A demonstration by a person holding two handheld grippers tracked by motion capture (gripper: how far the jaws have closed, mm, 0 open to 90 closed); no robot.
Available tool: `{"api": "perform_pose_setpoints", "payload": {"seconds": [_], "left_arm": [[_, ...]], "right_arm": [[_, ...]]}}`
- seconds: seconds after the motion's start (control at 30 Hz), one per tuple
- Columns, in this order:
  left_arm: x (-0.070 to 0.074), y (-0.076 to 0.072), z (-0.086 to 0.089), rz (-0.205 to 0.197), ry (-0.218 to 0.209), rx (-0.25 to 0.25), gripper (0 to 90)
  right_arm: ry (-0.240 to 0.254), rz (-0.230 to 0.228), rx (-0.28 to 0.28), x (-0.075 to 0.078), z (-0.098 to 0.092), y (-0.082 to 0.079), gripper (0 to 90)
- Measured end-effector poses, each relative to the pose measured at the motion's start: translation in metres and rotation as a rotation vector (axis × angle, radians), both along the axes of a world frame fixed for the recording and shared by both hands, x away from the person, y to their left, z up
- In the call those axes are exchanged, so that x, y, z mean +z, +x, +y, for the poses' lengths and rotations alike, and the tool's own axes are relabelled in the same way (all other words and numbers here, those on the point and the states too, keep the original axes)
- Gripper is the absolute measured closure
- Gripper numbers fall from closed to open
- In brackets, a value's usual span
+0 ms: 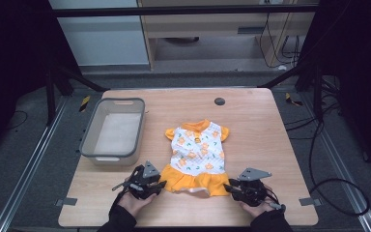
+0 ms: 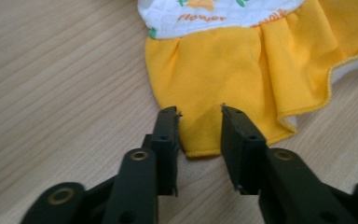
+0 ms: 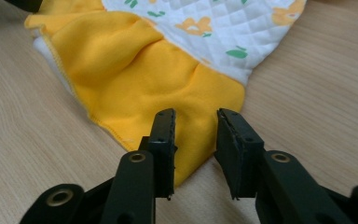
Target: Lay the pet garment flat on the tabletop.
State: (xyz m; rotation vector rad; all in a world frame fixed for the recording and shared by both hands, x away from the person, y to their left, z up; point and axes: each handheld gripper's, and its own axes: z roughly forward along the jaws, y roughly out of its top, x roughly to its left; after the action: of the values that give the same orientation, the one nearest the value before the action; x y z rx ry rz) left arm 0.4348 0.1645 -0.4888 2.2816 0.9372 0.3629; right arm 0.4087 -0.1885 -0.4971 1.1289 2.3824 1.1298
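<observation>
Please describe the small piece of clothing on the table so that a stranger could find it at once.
On the light wooden table, right of the grey plastic bin, lies a small dress spread flat. Its white quilted top bears orange flowers and green leaves, and its orange ruffled skirt points toward the person; it is the one cloth item there.

Lab recording rig: wooden table (image 1: 251, 121) in black frame (image 1: 183, 10), floor cables (image 1: 319, 159).
</observation>
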Motion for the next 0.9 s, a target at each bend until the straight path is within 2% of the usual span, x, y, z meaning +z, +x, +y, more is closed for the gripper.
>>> {"api": "perform_pose_setpoints", "payload": {"seconds": [0.17, 0.33, 0.4, 0.5, 0.63, 0.77, 0.9], "left_arm": [[-0.001, 0.000, -0.002, 0.023, -0.011, -0.006, 79.6], [0.001, 0.000, -0.002, 0.036, -0.020, -0.006, 87.3], [0.005, -0.002, 0.000, 0.049, -0.041, 0.000, 87.6], [0.011, -0.010, 0.004, 0.059, -0.069, -0.017, 87.6], [0.017, -0.022, 0.007, 0.071, -0.082, -0.040, 87.6], [0.016, -0.030, 0.006, 0.084, -0.074, -0.055, 87.6], [0.013, -0.032, 0.008, 0.094, -0.059, -0.055, 87.4]], "right_arm": [[-0.027, 0.019, -0.001, -0.002, 0.002, 0.001, 79.5], [-0.018, 0.033, 0.000, -0.001, 0.002, 0.001, 86.4], [-0.014, 0.033, -0.002, 0.002, 0.000, 0.001, 86.6], [-0.001, 0.012, -0.010, 0.008, -0.008, 0.000, 86.3], [0.022, 0.002, -0.014, 0.013, -0.018, -0.002, 86.0], [0.013, 0.013, -0.002, 0.013, -0.025, -0.007, 86.3], [-0.002, 0.037, -0.014, 0.010, -0.031, -0.008, 86.3]]}}
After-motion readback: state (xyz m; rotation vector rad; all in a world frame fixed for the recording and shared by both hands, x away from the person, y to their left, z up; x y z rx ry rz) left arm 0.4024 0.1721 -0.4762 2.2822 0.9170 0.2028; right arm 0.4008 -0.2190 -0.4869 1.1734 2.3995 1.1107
